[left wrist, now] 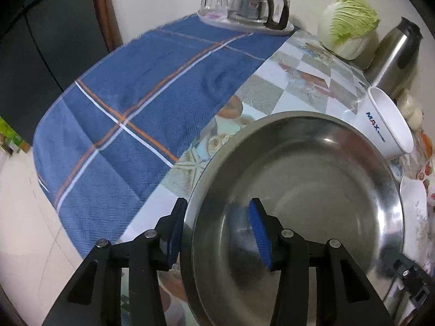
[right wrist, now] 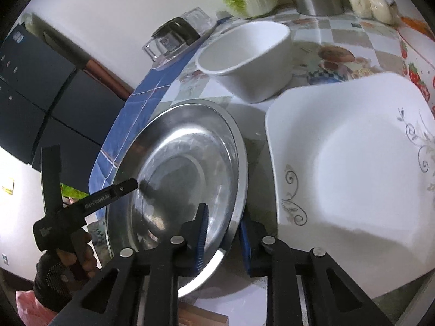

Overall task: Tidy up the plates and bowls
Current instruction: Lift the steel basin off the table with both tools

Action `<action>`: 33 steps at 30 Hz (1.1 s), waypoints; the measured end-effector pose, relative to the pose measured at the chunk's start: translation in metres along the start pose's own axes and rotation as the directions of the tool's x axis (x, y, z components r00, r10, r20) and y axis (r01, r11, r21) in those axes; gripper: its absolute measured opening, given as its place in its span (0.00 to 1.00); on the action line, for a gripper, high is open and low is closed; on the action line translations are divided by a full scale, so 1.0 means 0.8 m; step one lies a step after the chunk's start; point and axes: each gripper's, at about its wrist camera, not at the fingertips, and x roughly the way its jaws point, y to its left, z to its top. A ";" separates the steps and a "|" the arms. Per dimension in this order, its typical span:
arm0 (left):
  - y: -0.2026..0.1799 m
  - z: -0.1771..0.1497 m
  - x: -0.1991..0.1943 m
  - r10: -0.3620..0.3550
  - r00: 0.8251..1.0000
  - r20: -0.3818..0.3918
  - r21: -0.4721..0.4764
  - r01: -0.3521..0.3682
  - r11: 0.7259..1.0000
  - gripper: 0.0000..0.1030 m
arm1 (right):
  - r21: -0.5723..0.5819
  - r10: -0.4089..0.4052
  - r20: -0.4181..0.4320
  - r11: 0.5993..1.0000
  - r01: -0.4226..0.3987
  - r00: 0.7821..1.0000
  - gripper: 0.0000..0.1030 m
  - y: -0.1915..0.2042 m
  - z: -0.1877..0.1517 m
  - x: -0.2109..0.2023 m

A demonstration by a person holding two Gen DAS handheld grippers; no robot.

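While the steel plate [left wrist: 299, 206] sits tilted above the patterned tablecloth [left wrist: 293, 81], both tools have hold of it from opposite edges; the left gripper [left wrist: 217, 233] straddles its near rim, one blue pad outside and one inside the dish, pinching the rim; the right gripper [right wrist: 223, 233] has its jaws drawn close together on the plate's other edge, one pad inside the dish and one under the lip. Just beside the plate, on the right in the right wrist view, lies a square white plate [right wrist: 353, 168] with a grey scroll pattern; a white bowl [right wrist: 250, 59] stands behind both, close to the steel rim. A blue checked cloth [left wrist: 141, 108] covers the table's left part; at its far end rests a glass jug [left wrist: 255, 8] on a tray; a cabbage [left wrist: 348, 24] and a steel flask [left wrist: 397, 54] stand by the wall. A gloved hand [right wrist: 62, 269] grips the left tool's handle.
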 end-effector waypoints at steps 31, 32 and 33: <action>-0.113 0.057 -0.201 -0.203 0.926 0.319 0.079 0.188 0.979 0.46 | -0.098 0.025 0.370 0.995 0.012 0.929 0.21 0.000 0.015 -0.188; -0.124 0.057 -0.205 -0.213 0.921 0.325 0.086 0.195 0.977 0.46 | -0.092 0.021 0.381 0.996 0.015 0.924 0.21 -0.004 0.014 -0.195; -0.131 0.056 -0.207 -0.218 0.919 0.329 0.088 0.200 0.976 0.46 | -0.086 0.016 0.392 0.996 0.019 0.920 0.21 -0.009 0.013 -0.202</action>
